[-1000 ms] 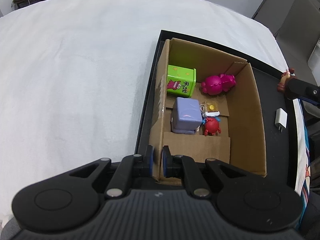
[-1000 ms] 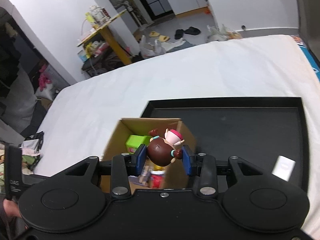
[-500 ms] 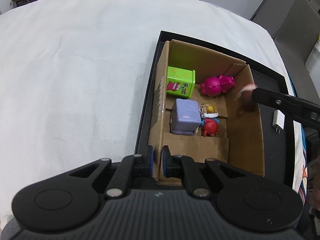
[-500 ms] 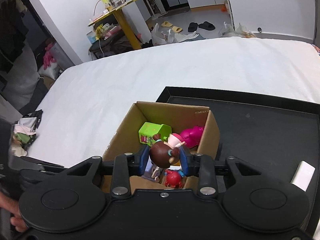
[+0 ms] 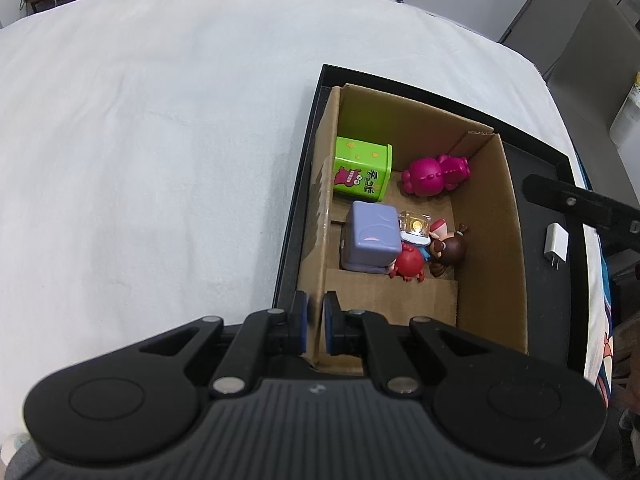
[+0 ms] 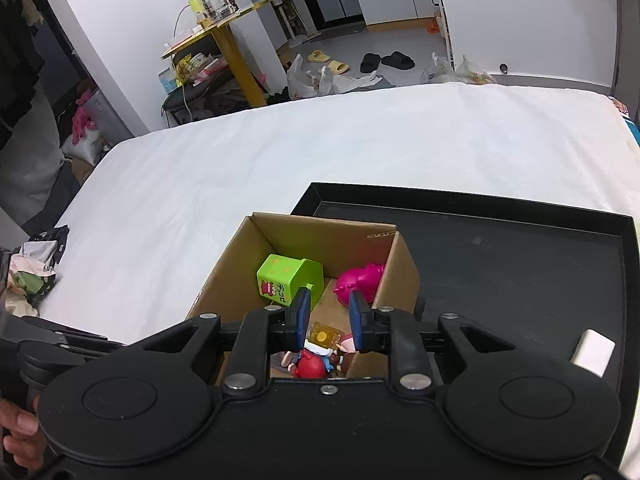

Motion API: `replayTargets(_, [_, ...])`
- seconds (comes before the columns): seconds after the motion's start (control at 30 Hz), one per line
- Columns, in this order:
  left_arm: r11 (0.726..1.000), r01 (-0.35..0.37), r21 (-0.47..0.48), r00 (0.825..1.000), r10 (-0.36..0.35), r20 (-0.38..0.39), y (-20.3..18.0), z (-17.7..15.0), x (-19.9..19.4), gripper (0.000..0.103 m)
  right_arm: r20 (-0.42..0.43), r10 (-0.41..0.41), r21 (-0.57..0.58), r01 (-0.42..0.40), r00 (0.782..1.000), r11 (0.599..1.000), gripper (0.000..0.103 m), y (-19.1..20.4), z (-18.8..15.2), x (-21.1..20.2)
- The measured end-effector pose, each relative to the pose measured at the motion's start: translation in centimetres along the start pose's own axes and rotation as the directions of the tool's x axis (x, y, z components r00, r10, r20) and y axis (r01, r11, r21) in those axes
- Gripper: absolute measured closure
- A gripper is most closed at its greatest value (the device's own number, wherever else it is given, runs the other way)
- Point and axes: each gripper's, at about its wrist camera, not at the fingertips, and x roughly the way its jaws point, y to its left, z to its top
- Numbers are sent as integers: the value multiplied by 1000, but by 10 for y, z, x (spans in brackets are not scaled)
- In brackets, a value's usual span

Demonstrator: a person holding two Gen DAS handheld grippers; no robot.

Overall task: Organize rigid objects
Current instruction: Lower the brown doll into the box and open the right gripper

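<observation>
Clamping the near wall of the cardboard box (image 5: 486,236), the left gripper (image 5: 315,322) fills the bottom of the left wrist view; its blue pads stand nearly together with only the thin cardboard edge between them, and it points steeply down. The box stands at the left end of a black tray (image 5: 554,312) on a white cloth (image 5: 160,140), right of centre. Inside lie a green box (image 5: 362,170), a magenta figure (image 5: 434,175), a lilac block (image 5: 372,240), a small clear cube (image 5: 416,224), a red figure (image 5: 409,261) and the brown-haired doll (image 5: 450,250), the doll beside the red figure at mid-box. A white charger (image 5: 556,242) lies on the tray at right.

From the right wrist view, the right gripper (image 6: 329,318) hangs above the box (image 6: 400,276), tilted downward, its jaws just drawn inward, a narrow gap left between the blue pads with nothing gripped. The doll (image 6: 346,350) lies below them on the box floor, just beside the red figure (image 6: 311,366). A hand (image 6: 18,430) shows at lower left.
</observation>
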Motion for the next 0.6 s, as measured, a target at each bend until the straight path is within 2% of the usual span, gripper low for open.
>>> replayTargets(0.17, [1000, -1, -1, 1000, 1, -2, -1, 1, -1, 96, 2, 20, 17, -20, 1000, 1000, 78, -4, 0, -11])
replayTargets(0.33, [1000, -7, -9, 1000, 7, 3, -1, 0, 0, 96, 10, 24, 21, -24, 1000, 999, 62, -12, -1, -27])
replayTargets(0.6, [1000, -17, -23, 1000, 17, 10, 1, -1, 0, 96, 24, 13, 64, -15, 1000, 998, 51, -31, -7, -42])
